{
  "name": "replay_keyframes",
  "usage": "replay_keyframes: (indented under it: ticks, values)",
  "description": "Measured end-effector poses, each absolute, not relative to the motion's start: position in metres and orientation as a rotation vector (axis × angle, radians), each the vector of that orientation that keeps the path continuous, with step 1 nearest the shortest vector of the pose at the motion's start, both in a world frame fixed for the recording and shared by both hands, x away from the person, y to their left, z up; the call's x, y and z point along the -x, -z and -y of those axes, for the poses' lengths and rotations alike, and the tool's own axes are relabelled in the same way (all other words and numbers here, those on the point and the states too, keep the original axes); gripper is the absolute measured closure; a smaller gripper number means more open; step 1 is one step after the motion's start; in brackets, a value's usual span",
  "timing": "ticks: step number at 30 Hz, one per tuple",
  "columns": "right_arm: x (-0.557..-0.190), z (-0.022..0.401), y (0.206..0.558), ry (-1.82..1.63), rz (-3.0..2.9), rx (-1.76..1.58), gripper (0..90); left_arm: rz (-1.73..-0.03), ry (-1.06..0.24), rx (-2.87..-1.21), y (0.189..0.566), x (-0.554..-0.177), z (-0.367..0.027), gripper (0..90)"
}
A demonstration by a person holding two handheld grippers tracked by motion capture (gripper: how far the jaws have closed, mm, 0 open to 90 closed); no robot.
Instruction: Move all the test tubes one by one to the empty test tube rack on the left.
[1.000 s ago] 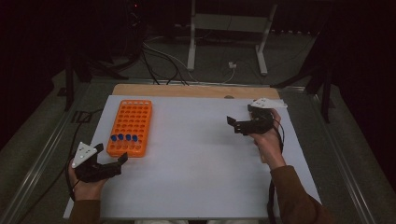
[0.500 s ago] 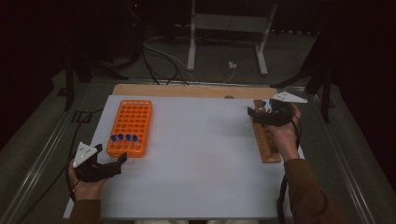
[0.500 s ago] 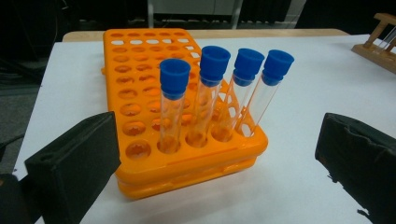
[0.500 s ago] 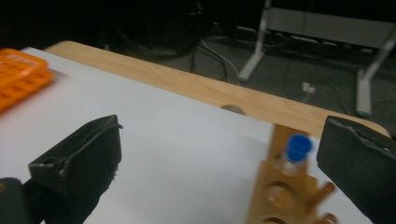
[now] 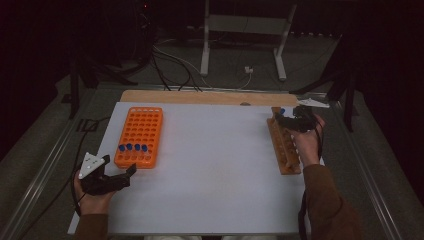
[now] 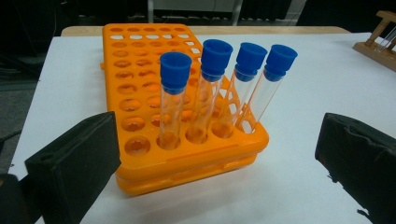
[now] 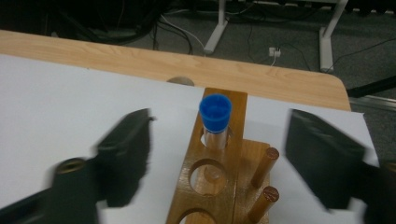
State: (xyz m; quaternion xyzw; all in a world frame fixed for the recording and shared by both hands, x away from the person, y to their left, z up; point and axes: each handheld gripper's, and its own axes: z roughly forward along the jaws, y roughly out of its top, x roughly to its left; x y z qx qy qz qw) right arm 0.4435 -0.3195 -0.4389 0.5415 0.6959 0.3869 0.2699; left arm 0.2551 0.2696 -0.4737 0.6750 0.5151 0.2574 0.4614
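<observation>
Since the earlier frame the right tongs (image 5: 281, 119) have travelled from mid-desk to the right of the frame, over the far end of the wooden rack (image 5: 283, 146), and their jaws have just been closing, though they stand apart on either side of the blue-capped tube (image 7: 215, 119) without touching it. On the white desk (image 5: 210, 170) the step in hand looks like picking that last tube out of the wooden rack to carry it to the orange rack (image 5: 140, 136) at the left, where four capped tubes (image 6: 227, 88) already stand in the near row. Next, the jaws must close squarely on the tube and lift straight up. That hand reaches forward, roughly level; the left tongs (image 5: 107, 180) rest wide and empty at lower left, facing the orange rack.
</observation>
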Motion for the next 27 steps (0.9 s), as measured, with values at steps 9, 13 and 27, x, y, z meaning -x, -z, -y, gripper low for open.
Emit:
replay_keyframes:
  ticks: [9, 13, 27]
  values:
    - [-0.452, 0.311, 0.447, -0.959, -1.868, -1.400, 54.5, -1.269, -0.631, -1.656, 0.474, -0.255, -0.271, 0.8]
    - [-0.456, 0.308, 0.449, -0.919, -1.888, -1.381, 60.0, -1.269, -0.629, -1.654, 0.474, -0.254, -0.271, 0.8]
    - [-0.456, 0.309, 0.445, -0.910, -1.913, -1.371, 75.8, -1.270, -0.629, -1.652, 0.473, -0.253, -0.272, 1.1]
